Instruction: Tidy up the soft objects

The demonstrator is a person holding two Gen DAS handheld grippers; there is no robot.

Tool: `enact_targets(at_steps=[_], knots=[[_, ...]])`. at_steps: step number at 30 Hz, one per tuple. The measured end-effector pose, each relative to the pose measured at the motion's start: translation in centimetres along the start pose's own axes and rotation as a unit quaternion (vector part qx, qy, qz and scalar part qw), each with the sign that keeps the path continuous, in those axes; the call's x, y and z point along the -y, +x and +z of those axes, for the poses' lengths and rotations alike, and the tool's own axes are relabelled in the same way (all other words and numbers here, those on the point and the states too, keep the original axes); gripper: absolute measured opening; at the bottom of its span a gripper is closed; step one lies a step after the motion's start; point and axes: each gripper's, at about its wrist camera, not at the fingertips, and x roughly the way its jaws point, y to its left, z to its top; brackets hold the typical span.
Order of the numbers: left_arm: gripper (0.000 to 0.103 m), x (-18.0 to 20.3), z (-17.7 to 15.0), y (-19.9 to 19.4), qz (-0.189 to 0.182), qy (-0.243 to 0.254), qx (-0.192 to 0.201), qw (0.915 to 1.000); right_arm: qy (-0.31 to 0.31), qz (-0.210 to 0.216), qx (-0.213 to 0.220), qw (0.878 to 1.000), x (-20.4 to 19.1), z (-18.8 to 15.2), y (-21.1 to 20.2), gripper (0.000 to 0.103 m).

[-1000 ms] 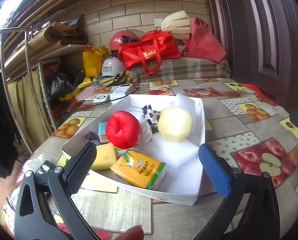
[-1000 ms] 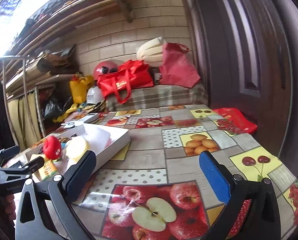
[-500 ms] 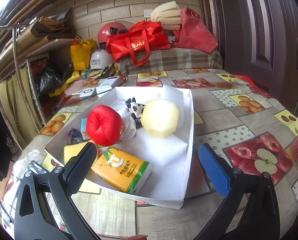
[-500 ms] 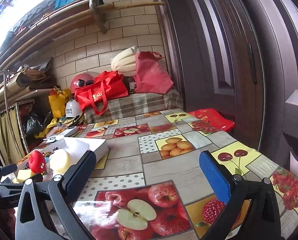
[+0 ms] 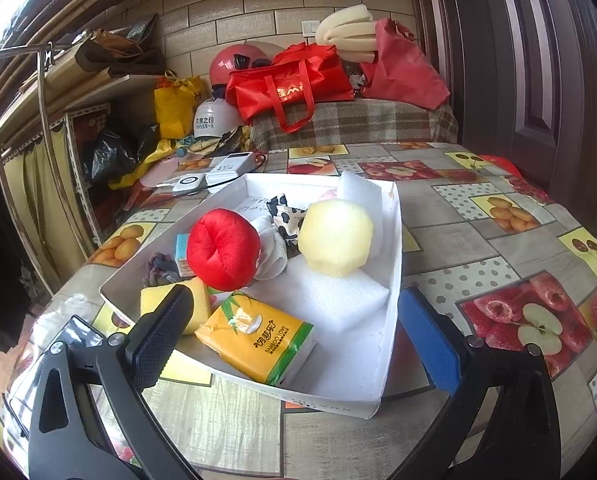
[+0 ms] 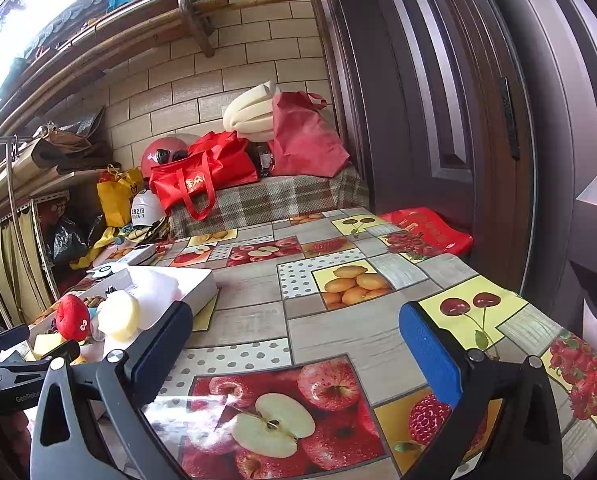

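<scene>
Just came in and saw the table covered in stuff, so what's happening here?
A person holds a hand-held gripper in each hand and is sorting soft things. The left hand-held gripper is open, aimed at a white tray holding a red plush ball, a pale yellow sponge, and a yellow tissue pack. The right hand-held gripper hangs open over the bare fruit-print tablecloth. Nothing is gripped.

I count one white tray (image 5: 392, 280) on my table. In it: one red plush toy (image 5: 222, 254), one pale yellow foam ball (image 5: 336, 238), one yellow sponge (image 5: 196, 300), one tissue pack (image 5: 258, 338), two white foam blocks (image 5: 338, 292), one cow-print cloth (image 5: 288, 216). Other small items unclear.
</scene>
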Motion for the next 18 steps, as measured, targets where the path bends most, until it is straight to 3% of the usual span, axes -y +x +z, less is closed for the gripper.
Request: enact_targets(at_steps=[18], knots=[[0.103,-0.23,-0.01,-0.26,-0.002,-0.005,0.004,1.0000,0.001,-0.002,0.000,1.000,-0.17,-0.02,-0.06,0.103]])
